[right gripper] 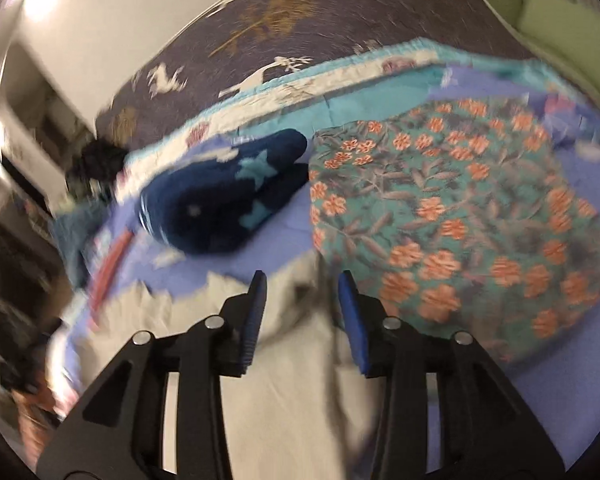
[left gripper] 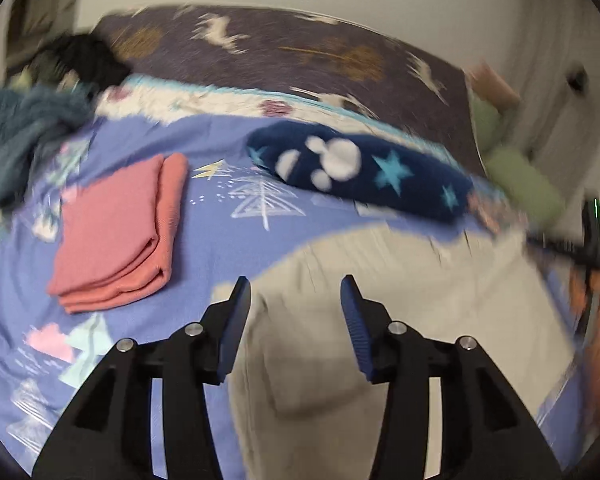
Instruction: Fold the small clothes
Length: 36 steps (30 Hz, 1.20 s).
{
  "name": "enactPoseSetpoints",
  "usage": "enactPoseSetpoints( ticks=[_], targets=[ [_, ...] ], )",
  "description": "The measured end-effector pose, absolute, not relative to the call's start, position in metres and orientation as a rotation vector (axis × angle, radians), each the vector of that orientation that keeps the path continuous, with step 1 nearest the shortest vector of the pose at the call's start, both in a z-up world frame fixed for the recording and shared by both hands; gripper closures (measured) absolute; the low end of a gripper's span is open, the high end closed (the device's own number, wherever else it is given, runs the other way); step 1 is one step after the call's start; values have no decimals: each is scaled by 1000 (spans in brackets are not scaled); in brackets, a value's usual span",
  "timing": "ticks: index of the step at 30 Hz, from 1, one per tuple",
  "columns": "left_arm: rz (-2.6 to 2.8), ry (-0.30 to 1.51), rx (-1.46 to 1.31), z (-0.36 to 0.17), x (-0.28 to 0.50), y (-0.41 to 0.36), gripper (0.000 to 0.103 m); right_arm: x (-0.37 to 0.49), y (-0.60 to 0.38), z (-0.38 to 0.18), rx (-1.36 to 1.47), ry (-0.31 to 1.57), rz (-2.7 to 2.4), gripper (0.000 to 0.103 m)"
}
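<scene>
Both grippers, left (left gripper: pixel 295 294) and right (right gripper: pixel 302 290), hang unclenched above the cream garment (left gripper: pixel 380 300); its loose fold may spring apart.

Both views are motion-blurred, worst toward the edges; the black gripper arms near the lens stay sharp. Fisheye bends the bed (left gripper: pixel 204 216) into a dome, with a dark vignette in the corners. Light is even indoor white, soft, shadows faint. Right wrist view: blown-out glare streaks (right gripper: pixel 4 40) along the upper left rim, floral cloth (right gripper: pixel 460 208) smeared. Left wrist view: pink folded cloth (left gripper: pixel 116 232) fairly crisp, right edge streaked.
</scene>
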<state>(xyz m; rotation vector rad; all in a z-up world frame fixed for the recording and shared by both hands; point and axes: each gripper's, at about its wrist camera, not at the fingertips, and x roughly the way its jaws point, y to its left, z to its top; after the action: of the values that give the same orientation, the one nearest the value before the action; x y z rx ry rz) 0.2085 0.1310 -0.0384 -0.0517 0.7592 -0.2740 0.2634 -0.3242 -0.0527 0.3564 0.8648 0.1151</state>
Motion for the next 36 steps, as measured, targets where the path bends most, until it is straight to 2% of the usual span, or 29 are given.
enactPoseSetpoints(
  ticks=[2, 4, 6, 9, 11, 15, 19, 23, 27, 30, 31, 32, 33, 34, 36],
  targets=[
    [-275, 730, 127, -42, 179, 110, 38, 249, -314, -49, 214, 851, 102, 58],
    [-245, 708, 348, -55, 156, 90, 32, 232, -291, -45, 6, 832, 102, 40],
    [-199, 713, 559, -75, 147, 72, 32, 220, -266, -49, -178, 837, 118, 36],
    [-143, 693, 738, -95, 157, 55, 31, 212, -234, -65, -376, 871, 129, 34],
    [-131, 681, 723, -93, 173, 53, 26, 217, -226, -73, -411, 883, 126, 34],
    [84, 632, 741, -85, 243, 60, 26, 245, -231, -76, -337, 895, 64, 33],
    [156, 676, 451, -57, 297, 98, 25, 276, -257, -70, -200, 891, -32, 33],
    [34, 722, 154, -44, 303, 132, 25, 282, -280, -64, -68, 889, -24, 33],
    [-142, 821, 3, -63, 297, 143, 25, 281, -289, -67, -28, 896, 31, 33],
    [-159, 889, -5, -83, 306, 133, 26, 287, -289, -69, 11, 899, 89, 33],
    [-162, 899, -8, -86, 310, 132, 42, 289, -289, -69, 23, 898, 103, 36],
    [-179, 905, -24, -88, 312, 131, 87, 293, -288, -69, 39, 896, 118, 40],
    [-197, 917, -59, -88, 315, 132, 102, 298, -287, -68, 63, 897, 147, 60],
    [-193, 901, -96, -84, 316, 135, 102, 302, -287, -68, 94, 908, 177, 95],
    [-183, 824, -116, -75, 309, 140, 101, 305, -291, -63, 153, 908, 163, 100]
  ],
)
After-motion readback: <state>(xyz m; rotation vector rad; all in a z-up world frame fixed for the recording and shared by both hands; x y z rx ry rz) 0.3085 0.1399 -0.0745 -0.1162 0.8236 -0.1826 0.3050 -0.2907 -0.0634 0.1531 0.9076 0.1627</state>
